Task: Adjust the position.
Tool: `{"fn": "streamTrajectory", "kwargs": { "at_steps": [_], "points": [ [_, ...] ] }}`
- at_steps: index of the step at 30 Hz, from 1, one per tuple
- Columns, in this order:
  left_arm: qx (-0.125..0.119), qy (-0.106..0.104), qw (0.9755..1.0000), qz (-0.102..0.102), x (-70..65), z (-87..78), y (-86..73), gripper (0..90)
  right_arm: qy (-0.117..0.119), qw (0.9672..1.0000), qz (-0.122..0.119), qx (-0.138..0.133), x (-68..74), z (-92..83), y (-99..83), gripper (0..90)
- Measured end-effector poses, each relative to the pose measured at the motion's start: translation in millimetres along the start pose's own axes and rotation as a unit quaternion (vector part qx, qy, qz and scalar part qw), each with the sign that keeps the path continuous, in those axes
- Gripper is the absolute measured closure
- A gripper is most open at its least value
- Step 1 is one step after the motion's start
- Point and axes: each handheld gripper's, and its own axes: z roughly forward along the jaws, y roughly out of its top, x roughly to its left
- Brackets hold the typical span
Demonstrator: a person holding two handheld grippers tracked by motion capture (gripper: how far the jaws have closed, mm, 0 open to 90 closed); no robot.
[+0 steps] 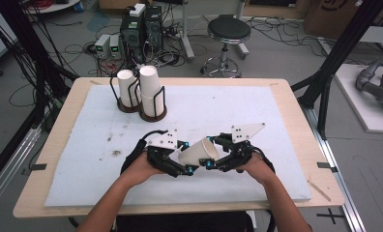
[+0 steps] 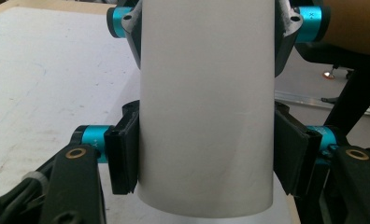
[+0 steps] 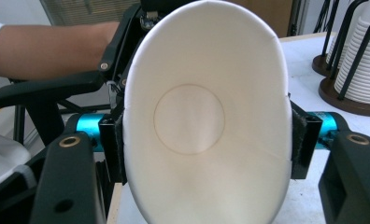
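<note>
A white paper cup point(image 1: 198, 151) hangs on its side just above the white mat, held between both grippers. My left gripper point(image 1: 186, 157) is shut on the cup's narrow base end; in the left gripper view its pads point(image 2: 124, 161) press both sides of the cup wall point(image 2: 206, 107). My right gripper point(image 1: 210, 152) is shut on the wide mouth end. In the right gripper view the cup rim point(image 3: 202, 116) is squeezed into an oval between the pads point(image 3: 301, 140), and I look into the cup's inside. The two grippers face each other.
Two black wire holders with stacks of white cups point(image 1: 127, 92) point(image 1: 152, 94) stand at the mat's back left, also seen as the stacks point(image 3: 360, 60) in the right gripper view. A white mat point(image 1: 257, 111) covers the wooden table point(image 1: 296, 96). A stool and computers stand beyond it.
</note>
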Motion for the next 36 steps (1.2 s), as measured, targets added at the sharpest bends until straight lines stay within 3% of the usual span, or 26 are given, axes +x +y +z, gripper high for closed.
{"fn": "streamTrajectory", "kwargs": {
  "at_steps": [4,8,13,16,20,23,26,33,36],
  "points": [
    [-0.029,-0.004,0.9994,-0.021,0.2,0.9,-2.5,35.2,-0.007,0.9994,0.023,-0.024,0.6,1.0,1.1,26.0],
    [-0.057,-0.004,0.9978,-0.033,1.3,-0.8,-5.5,35.1,-0.014,0.9986,0.030,-0.042,1.2,0.9,2.5,22.2],
    [-0.079,-0.005,0.9960,-0.041,2.0,-1.4,-7.9,35.2,-0.016,0.9978,0.035,-0.053,0.8,-0.2,3.1,22.5],
    [-0.083,-0.004,0.9957,-0.041,1.0,0.4,-8.2,35.3,-0.014,0.9980,0.028,-0.055,0.8,-0.6,3.6,27.5],
    [-0.060,0.003,0.9973,-0.042,-1.1,7.1,-7.7,34.6,-0.007,0.9986,0.014,-0.051,0.9,-2.1,4.9,33.8],
    [-0.037,0.034,0.9978,-0.043,-2.7,9.3,-5.6,26.5,-0.013,0.9991,0.011,-0.040,0.9,-1.4,4.6,34.7],
    [-0.029,0.046,0.9979,-0.035,-3.8,7.6,-4.4,23.3,-0.019,0.9993,0.011,-0.031,0.7,-1.9,4.8,34.8],
    [-0.025,0.046,0.9982,-0.030,-4.8,7.3,-3.1,23.6,-0.026,0.9995,0.011,-0.014,0.6,-0.5,5.1,34.5],
    [-0.019,0.034,0.9991,-0.018,-4.1,10.9,-3.1,30.4,-0.023,0.9996,0.007,-0.012,1.2,2.1,5.8,34.4]
  ]
}}
